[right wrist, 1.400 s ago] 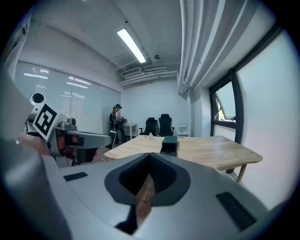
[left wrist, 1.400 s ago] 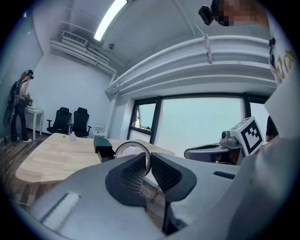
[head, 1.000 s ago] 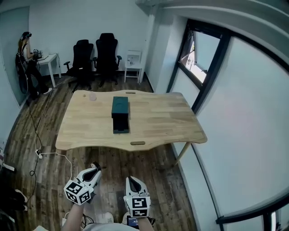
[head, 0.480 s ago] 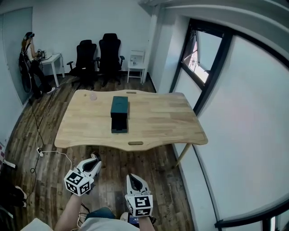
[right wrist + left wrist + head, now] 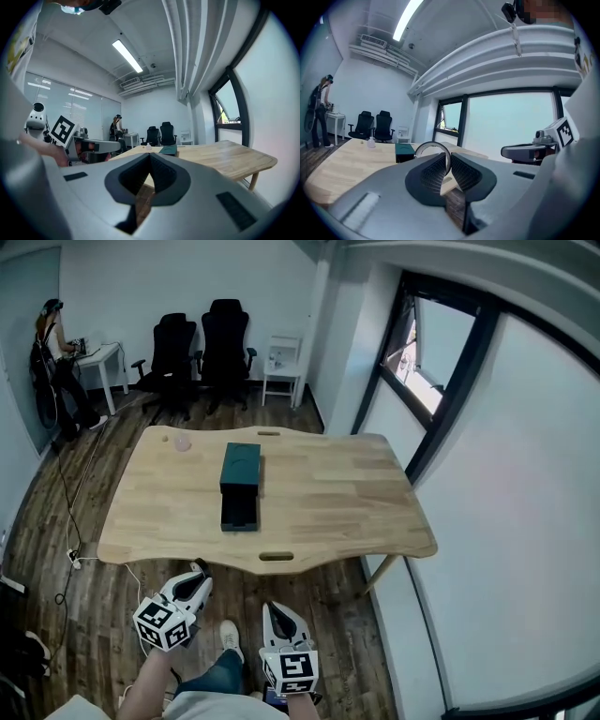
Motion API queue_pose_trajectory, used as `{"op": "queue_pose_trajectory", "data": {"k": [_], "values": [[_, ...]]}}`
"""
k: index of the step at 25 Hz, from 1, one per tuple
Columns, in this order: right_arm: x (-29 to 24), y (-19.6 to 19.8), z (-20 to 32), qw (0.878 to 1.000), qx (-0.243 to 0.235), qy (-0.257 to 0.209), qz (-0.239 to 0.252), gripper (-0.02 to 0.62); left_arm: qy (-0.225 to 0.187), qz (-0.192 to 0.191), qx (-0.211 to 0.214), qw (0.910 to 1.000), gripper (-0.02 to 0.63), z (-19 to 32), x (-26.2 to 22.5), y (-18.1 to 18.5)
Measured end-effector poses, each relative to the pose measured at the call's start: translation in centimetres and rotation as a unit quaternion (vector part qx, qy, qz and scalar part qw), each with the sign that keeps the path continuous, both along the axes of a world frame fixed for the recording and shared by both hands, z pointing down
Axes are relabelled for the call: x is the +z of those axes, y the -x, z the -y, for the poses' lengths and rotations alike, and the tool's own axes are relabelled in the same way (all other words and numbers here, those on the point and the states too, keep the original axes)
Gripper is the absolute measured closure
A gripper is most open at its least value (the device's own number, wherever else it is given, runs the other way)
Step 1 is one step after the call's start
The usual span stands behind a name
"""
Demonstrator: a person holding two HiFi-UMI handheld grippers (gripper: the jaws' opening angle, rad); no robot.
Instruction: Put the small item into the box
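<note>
wooden bench [image 5: 328, 493] carries the teal box [image 5: 241, 486], well apart from both grippers. left gripper [image 5: 197, 573] is clamped on a grey ring [image 5: 432, 145]; right gripper [image 5: 273, 612] is closed, empty. step closer, pinch firm, release only over the box's open-looking near half.

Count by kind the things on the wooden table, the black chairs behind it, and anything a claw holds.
Dark teal rectangular box: 1
Small clear item: 1
Black office chairs: 2
Thin grey ring in the left claw: 1
Total: 5
</note>
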State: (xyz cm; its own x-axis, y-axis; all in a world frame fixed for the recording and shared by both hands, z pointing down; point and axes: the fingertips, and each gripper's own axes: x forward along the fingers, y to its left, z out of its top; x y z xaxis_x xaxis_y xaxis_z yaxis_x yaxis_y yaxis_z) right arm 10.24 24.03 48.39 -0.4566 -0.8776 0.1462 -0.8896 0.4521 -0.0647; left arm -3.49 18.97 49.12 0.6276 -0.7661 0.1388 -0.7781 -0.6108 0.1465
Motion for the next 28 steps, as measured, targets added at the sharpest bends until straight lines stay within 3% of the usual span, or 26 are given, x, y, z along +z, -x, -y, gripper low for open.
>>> {"op": "queue_pose_trajectory", "data": {"k": [5, 14, 19, 23, 28], "values": [[1.7, 0.8, 9.5, 1.0, 0.003, 0.022, -0.007, 0.592, 0.008, -0.009, -0.002, 0.9999, 0.568, 8.8, 1.4, 1.1], [2.5, 4.1, 25.4, 0.999, 0.022, 0.048, -0.014, 0.591, 0.021, -0.01, 0.031, 0.9992, 0.568, 22.8, 1.9, 3.2], [2.6, 4.1, 29.4, 0.998, 0.044, 0.047, -0.013, 0.591, 0.026, -0.016, 0.044, 0.9986, 0.568, 27.0, 2.4, 3.4], [2.6, 3.2, 30.1, 0.997, 0.062, 0.038, -0.01, 0.591, 0.033, -0.031, 0.05, 0.9977, 0.568, 28.1, 2.7, 3.1], [3.4, 2.4, 30.8, 0.996, 0.072, 0.05, -0.007, 0.591, 0.035, -0.018, 0.065, 0.9971, 0.568, 28.8, 2.9, 2.4]]}}
